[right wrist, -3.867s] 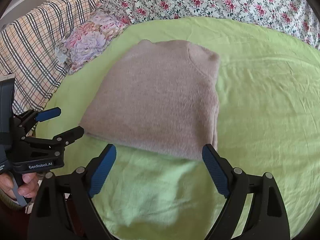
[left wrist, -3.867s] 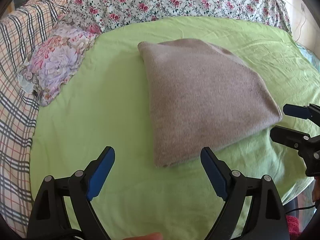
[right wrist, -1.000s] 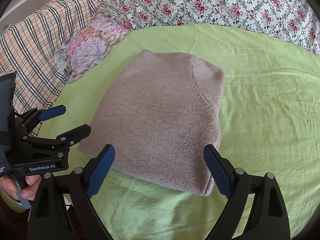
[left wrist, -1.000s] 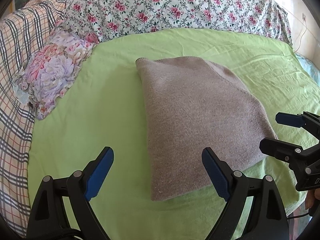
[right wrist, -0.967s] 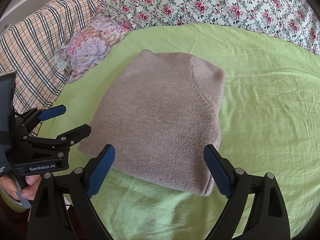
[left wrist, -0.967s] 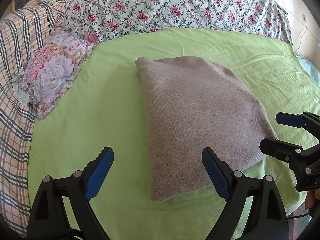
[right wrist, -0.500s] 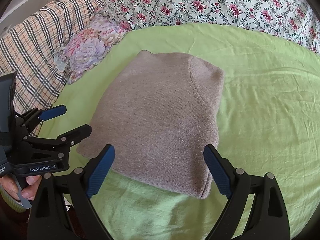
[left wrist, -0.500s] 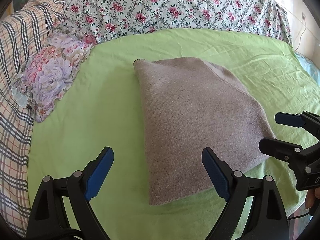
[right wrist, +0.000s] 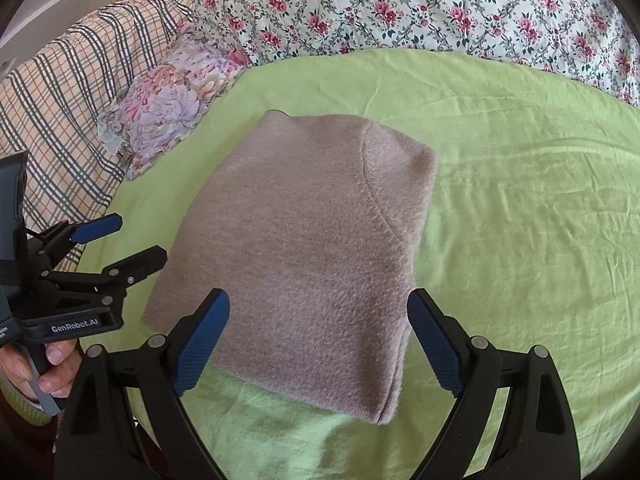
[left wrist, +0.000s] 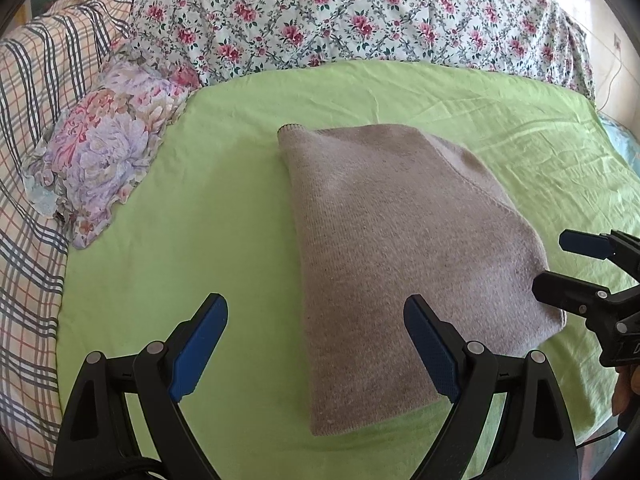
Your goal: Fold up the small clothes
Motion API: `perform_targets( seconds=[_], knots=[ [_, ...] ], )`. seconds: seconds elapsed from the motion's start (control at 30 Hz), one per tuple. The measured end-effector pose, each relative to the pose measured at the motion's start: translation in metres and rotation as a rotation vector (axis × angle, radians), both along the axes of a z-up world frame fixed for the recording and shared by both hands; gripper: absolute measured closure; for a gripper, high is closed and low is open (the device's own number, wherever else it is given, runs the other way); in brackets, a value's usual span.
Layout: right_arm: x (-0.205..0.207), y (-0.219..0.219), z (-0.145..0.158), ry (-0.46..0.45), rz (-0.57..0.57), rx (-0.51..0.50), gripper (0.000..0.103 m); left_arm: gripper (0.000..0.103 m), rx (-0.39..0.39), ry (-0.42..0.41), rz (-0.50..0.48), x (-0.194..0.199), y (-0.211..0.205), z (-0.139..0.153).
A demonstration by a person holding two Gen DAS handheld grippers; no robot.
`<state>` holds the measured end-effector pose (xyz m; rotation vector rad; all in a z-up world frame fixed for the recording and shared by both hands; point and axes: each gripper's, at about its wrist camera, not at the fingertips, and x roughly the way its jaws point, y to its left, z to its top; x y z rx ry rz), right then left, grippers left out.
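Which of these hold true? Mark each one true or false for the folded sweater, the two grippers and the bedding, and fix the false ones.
1. The taupe knit sweater lies folded on the lime green sheet. True.
2. The left gripper is shut on the sweater's corner. False: its jaws stand wide open and hold nothing.
3. The right gripper is open. True.
4. A purple floral cushion lies on top of the sweater. False: it lies apart from it, at the sheet's edge by the plaid blanket.
5. The rose-print quilt lies beyond the sheet's far edge. True.
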<state>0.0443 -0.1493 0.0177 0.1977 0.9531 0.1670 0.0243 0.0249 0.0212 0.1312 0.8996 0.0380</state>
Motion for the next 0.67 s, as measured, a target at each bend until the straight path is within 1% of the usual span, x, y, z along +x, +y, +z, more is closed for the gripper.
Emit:
perform_targets(
  seconds=[0.37, 0.67],
  knots=[
    [0.008, -0.007, -0.005, 0.013, 0.002, 0.013, 0.012, 0.013, -0.005, 0.025, 0.002, 0.009, -0.001, -0.005],
    [0.013, -0.006, -0.006, 0.016, 0.003, 0.025, 0.012, 0.013, 0.006, 0.015, -0.008, 0.012, -0.002, -0.004]
  ],
)
